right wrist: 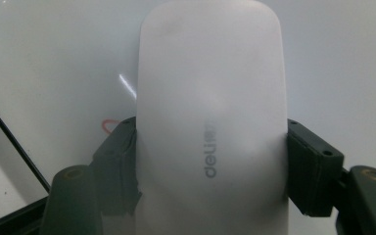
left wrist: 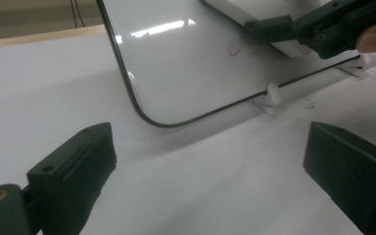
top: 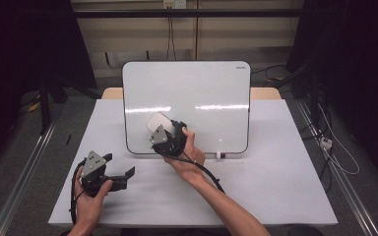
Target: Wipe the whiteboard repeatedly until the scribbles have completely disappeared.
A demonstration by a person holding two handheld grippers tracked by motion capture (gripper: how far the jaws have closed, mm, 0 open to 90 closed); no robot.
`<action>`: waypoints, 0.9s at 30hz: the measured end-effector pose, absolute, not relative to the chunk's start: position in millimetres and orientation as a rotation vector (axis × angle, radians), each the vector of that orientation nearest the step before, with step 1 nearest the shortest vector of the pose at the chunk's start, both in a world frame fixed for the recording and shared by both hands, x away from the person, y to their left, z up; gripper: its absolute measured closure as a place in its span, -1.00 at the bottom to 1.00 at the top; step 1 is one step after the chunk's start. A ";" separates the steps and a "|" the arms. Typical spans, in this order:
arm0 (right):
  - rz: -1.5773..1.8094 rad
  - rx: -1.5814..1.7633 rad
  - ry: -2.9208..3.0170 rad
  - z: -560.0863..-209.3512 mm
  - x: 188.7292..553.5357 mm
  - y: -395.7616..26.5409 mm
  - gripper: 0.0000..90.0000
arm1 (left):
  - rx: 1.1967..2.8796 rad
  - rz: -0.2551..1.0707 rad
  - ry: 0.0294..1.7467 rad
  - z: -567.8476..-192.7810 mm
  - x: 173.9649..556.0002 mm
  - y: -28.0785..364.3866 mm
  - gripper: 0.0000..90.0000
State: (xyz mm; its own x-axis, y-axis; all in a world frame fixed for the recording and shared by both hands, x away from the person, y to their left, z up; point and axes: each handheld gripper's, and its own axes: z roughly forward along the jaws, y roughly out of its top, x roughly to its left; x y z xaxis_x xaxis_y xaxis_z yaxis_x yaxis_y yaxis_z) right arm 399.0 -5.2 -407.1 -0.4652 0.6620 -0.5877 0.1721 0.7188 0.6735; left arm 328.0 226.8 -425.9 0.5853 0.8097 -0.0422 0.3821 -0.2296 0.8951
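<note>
A white board (top: 197, 98) with a dark rim stands upright on the white table (top: 275, 187). My right gripper (top: 160, 130) is shut on a white board eraser (top: 156, 121) and holds it against the board's lower left. In the right gripper view the black jaws press both sides of the eraser (right wrist: 210, 112), and a small red mark (right wrist: 108, 125) shows on the board just left of it. My left gripper (top: 120, 165) rests low over the table, left of the board, open with nothing between its jaws. The left gripper view looks past its gripper (left wrist: 210, 164) to the red mark (left wrist: 233, 50).
White clip feet (top: 218, 155) hold up the board's bottom edge, one seen close (left wrist: 271, 95). A wooden edge (top: 266, 92) shows behind the table. Cables (top: 334, 152) lie on the floor at right, and metal rails (top: 24, 167) run along both sides.
</note>
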 end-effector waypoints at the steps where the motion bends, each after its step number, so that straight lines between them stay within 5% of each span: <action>1: 0.682 0.639 2.002 -407.4 399.2 -4.1 -0.30 | 1.834 0.545 0.970 -426.3 328.4 226.6 -0.89; 27: 0.666 0.557 2.051 -422.8 391.2 28.3 -0.30 | 1.838 0.549 0.963 -425.7 328.9 226.1 -0.89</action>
State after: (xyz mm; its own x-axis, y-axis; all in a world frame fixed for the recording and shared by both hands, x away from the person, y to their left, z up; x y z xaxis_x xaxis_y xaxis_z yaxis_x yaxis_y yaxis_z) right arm 391.2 28.3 -422.8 -0.5097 0.6079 -0.6088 0.1342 0.7552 0.6417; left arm 328.9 226.1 -425.7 0.5881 0.8079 -0.0379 0.3786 -0.2335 0.8956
